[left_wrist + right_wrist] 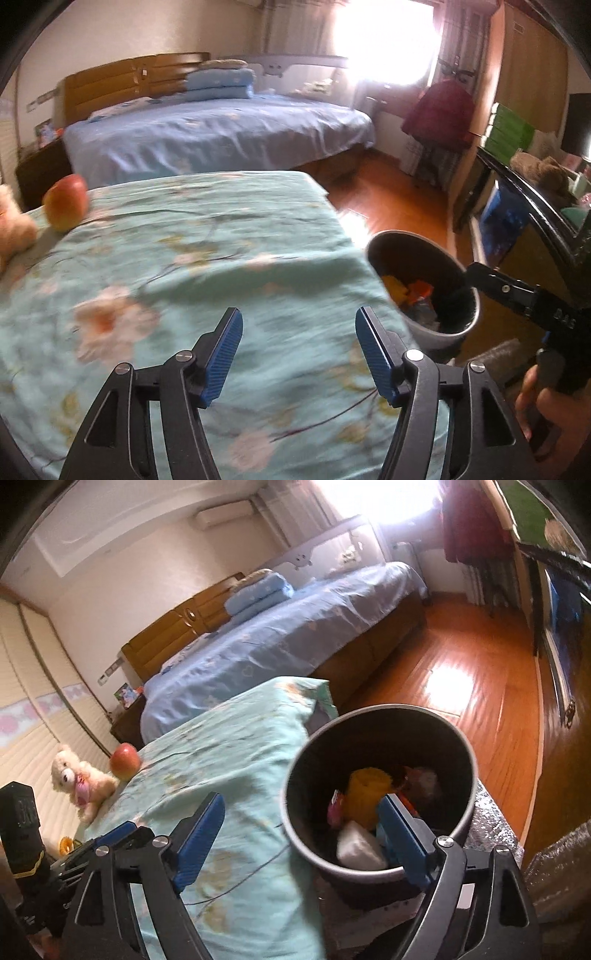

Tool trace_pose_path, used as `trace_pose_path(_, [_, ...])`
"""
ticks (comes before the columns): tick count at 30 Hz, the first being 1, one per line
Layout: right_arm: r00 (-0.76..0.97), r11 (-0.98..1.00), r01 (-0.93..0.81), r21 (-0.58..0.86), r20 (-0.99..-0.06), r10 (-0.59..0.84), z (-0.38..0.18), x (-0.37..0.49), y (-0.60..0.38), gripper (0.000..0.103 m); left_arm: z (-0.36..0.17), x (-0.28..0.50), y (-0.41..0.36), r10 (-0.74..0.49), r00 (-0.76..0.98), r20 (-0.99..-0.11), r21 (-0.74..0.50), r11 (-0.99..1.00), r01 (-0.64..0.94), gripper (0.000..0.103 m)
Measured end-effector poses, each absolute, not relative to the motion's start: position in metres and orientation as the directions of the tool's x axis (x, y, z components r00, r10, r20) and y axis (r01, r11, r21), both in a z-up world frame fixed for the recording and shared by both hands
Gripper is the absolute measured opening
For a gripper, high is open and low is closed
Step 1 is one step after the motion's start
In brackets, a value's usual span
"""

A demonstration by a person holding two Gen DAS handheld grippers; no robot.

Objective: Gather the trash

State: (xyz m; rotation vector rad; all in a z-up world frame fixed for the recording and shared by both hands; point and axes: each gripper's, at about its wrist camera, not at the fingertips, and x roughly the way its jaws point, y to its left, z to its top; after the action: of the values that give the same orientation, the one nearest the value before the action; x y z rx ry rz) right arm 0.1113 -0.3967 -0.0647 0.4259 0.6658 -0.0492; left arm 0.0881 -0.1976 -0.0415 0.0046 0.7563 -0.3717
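I am holding the left gripper [299,354] and right gripper [301,843] spread and empty, while several scraps are lying in the bin [376,786] beside the floral quilt [207,266], which is showing no further trash.

The table [207,258] stands in front of the bed [221,136], with floor [388,192] to its right. At the table's far left corner lies an apple [65,202], and a teddy [13,229] sits just left of it. The bin [380,786] stands off the table's right edge, close beside it, with trash [365,805] inside. The left tool [299,354] hangs over the table's near part. The right tool [301,843] straddles the bin's near rim, one finger inside the bin. Folded bedding [219,83] lies at the head of the bed.
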Motion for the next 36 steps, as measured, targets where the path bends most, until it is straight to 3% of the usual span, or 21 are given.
trace_pose_path(10, [0.814,0.958,0.091,0.272,-0.574,0.086,-0.041,0.107,-0.345,0.088,-0.018,0.043,-0.152,-0.216,0.77,-0.601,-0.086,0.975,0.206,0.064])
trace_pose_path(13, [0.843,0.971,0.068,0.229,-0.533,0.067,-0.022,0.102,-0.332,0.092,-0.002,0.026,-0.144,-0.158,0.817,-0.555,-0.059,0.987,0.15,0.079])
trace_pose_path(15, [0.858,0.98,0.056,0.191,-0.511,0.051,-0.014,0.098,-0.322,0.101,0.002,0.014,-0.14,-0.105,0.848,-0.52,-0.032,0.994,0.103,0.091])
trace_pose_path(18, [0.875,0.988,0.053,0.147,-0.483,0.025,-0.011,0.094,-0.311,0.102,0.005,-0.006,-0.139,-0.018,0.894,-0.448,0.025,0.999,0.032,0.102])
trace_pose_path(25, [0.914,0.994,0.079,0.075,-0.405,-0.042,-0.022,0.088,-0.292,0.102,-0.009,-0.039,-0.149,0.059,0.939,-0.338,0.097,0.995,-0.028,0.103])
trace_pose_path(36, [0.923,0.996,0.073,0.058,-0.383,-0.045,-0.034,0.084,-0.282,0.103,-0.016,-0.034,-0.146,0.056,0.934,-0.353,0.088,0.996,-0.027,0.102])
